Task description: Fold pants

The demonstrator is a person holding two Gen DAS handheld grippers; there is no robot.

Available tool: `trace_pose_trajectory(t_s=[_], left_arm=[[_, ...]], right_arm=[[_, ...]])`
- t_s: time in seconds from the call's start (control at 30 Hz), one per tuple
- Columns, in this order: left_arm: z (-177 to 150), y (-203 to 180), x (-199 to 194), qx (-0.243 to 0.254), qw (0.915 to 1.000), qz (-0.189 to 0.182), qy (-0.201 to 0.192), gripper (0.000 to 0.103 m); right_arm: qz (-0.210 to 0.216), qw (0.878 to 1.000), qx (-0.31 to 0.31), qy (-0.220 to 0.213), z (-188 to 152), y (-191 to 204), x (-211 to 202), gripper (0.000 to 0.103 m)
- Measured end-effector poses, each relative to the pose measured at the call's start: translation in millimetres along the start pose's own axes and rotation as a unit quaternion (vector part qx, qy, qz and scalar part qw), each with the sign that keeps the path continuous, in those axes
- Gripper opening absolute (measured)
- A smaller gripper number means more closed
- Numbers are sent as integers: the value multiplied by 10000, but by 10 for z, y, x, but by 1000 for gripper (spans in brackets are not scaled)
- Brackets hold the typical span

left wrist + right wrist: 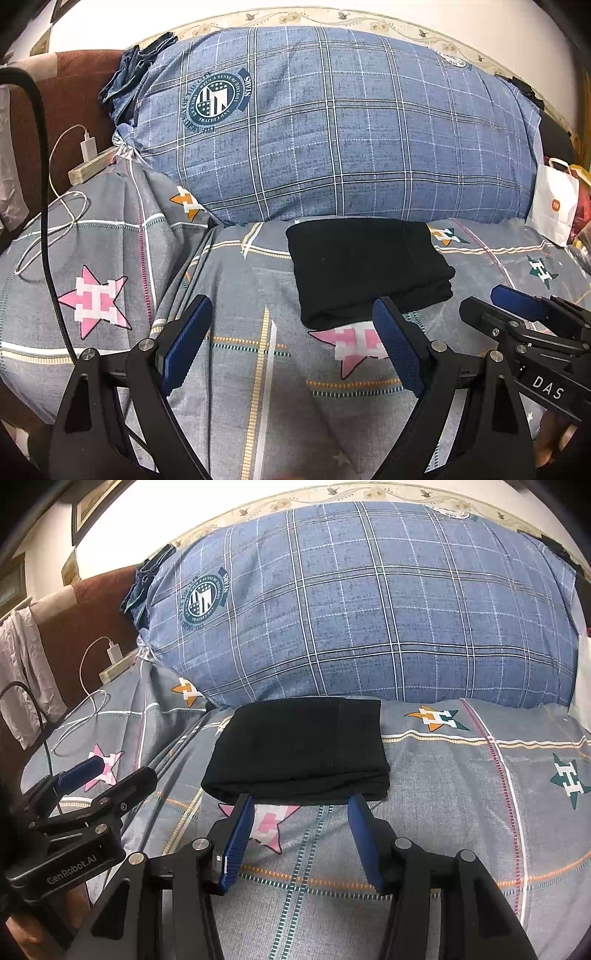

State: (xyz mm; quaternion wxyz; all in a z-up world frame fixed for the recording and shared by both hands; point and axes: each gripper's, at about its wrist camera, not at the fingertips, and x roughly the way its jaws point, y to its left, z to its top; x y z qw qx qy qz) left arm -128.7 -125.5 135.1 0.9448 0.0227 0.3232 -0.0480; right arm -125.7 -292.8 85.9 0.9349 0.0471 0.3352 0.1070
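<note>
Black pants (365, 269) lie folded into a compact rectangle on the grey star-print bedsheet, in front of a big blue plaid pillow; they also show in the right wrist view (303, 749). My left gripper (291, 314) is open and empty, just short of the pants' near left corner. My right gripper (301, 805) is open and empty, its fingertips at the pants' near edge. The right gripper (517, 306) shows at the right of the left wrist view. The left gripper (103, 771) shows at the left of the right wrist view.
The blue plaid pillow (332, 125) fills the back. A power strip with white charger and cable (88, 162) lies at the left, with a black cable (44, 206) beside it. A white paper bag (554, 206) stands at the right. A brown headboard (92, 616) is behind left.
</note>
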Motion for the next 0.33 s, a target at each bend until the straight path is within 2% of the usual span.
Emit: trace_pose_trajectory(t_s=[0.13, 0.33], left_arm=[[-27, 5, -28, -7, 10000, 19, -69, 89], [-68, 4, -71, 20, 9999, -121, 31, 89]], right_arm=[[8, 10000, 27, -28, -1, -8, -27, 51], [2, 10000, 30, -26, -9, -13, -49, 51]])
